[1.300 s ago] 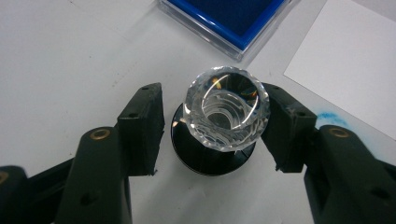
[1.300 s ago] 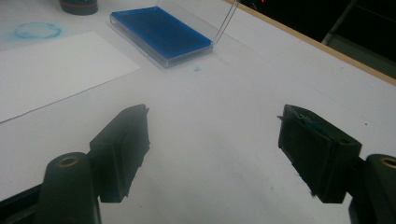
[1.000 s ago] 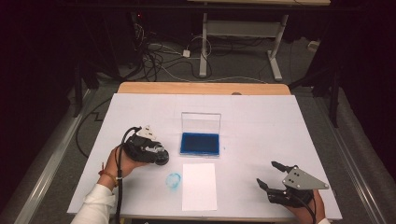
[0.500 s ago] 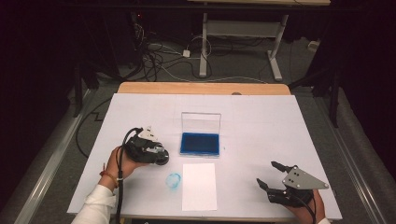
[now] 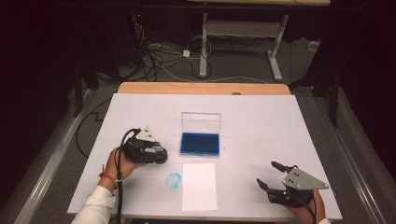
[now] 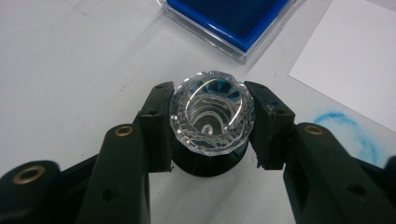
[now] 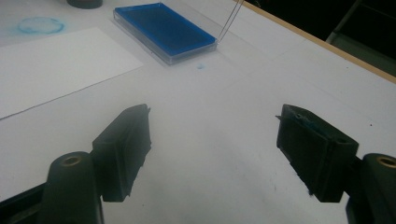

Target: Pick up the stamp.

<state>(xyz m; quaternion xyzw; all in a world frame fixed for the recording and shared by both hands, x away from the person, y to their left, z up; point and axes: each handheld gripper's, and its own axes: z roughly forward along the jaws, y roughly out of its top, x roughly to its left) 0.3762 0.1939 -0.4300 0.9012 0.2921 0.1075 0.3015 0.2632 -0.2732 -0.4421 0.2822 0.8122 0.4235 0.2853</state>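
A stamp with a clear faceted knob (image 6: pixel 212 112) and a black base stands on the white table, left of the ink pad. My left gripper (image 6: pixel 212 122) is shut on it, one black pad on each side of the knob; in the high view the left gripper (image 5: pixel 159 155) sits at the left centre, held by a hand. The blue ink pad (image 5: pixel 200 143) lies in a clear case with its lid upright. A white paper sheet (image 5: pixel 199 185) lies in front of it. My right gripper (image 5: pixel 268 174) rests open and empty near the front right; its jaws (image 7: pixel 212 140) stand wide over bare table.
A blue ring mark (image 5: pixel 173 180) is printed on the table surface just left of the paper. The wooden table edge (image 5: pixel 201 87) runs along the back, and cables and desk legs lie on the floor behind it.
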